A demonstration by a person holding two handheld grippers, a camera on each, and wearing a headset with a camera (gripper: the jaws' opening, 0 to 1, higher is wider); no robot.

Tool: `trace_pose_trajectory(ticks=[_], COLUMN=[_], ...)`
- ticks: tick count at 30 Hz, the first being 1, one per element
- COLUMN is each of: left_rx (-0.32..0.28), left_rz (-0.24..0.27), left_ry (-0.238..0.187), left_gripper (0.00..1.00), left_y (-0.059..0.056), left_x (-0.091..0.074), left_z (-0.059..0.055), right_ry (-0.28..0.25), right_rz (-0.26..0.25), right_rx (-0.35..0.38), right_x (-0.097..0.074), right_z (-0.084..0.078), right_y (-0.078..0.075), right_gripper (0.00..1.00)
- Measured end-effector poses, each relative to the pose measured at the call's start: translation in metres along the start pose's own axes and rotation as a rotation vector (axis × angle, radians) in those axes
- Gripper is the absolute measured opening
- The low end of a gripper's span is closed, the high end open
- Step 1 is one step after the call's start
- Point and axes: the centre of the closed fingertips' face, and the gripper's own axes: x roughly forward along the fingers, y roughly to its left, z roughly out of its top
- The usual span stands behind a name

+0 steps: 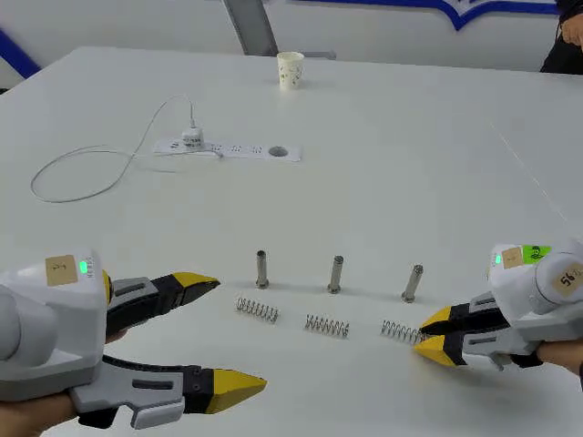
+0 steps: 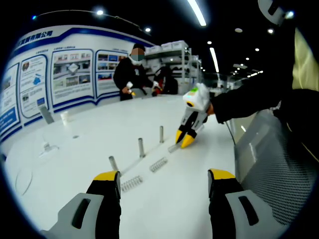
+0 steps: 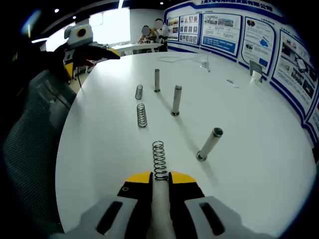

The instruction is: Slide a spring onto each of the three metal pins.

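Three metal pins stand upright in a row on the white table: left pin [image 1: 261,269], middle pin [image 1: 335,274], right pin [image 1: 413,283]. In front of each lies a spring: left spring [image 1: 257,309], middle spring [image 1: 327,325], right spring [image 1: 399,331]. My right gripper [image 1: 429,334] is low on the table, its jaws shut on the near end of the right spring [image 3: 159,159], which still lies flat beside its pin [image 3: 209,144]. My left gripper [image 1: 228,335] hovers wide open to the left of the left spring [image 2: 131,183], holding nothing.
A paper cup [image 1: 290,69] stands far back. A power strip [image 1: 228,147] with a white cable [image 1: 82,173] lies at mid-left. People [image 2: 132,74] stand at the table's far end. The table edge [image 2: 234,149] runs close to the right gripper.
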Motion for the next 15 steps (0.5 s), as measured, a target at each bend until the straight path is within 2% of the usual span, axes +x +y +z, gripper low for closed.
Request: trace_pose_trajectory(ticks=[15], left_rx=[0.025], left_rz=[-0.039], left_ry=[0.018], left_gripper=[0.70], left_y=[-0.0054], left_x=[0.0097], left_z=[0.0002], right_ry=[-0.004], right_rz=[0.006], right_rx=[0.029], right_x=[-0.0056], right_z=[0.0065], right_y=[0.0013], right_gripper=[0.11])
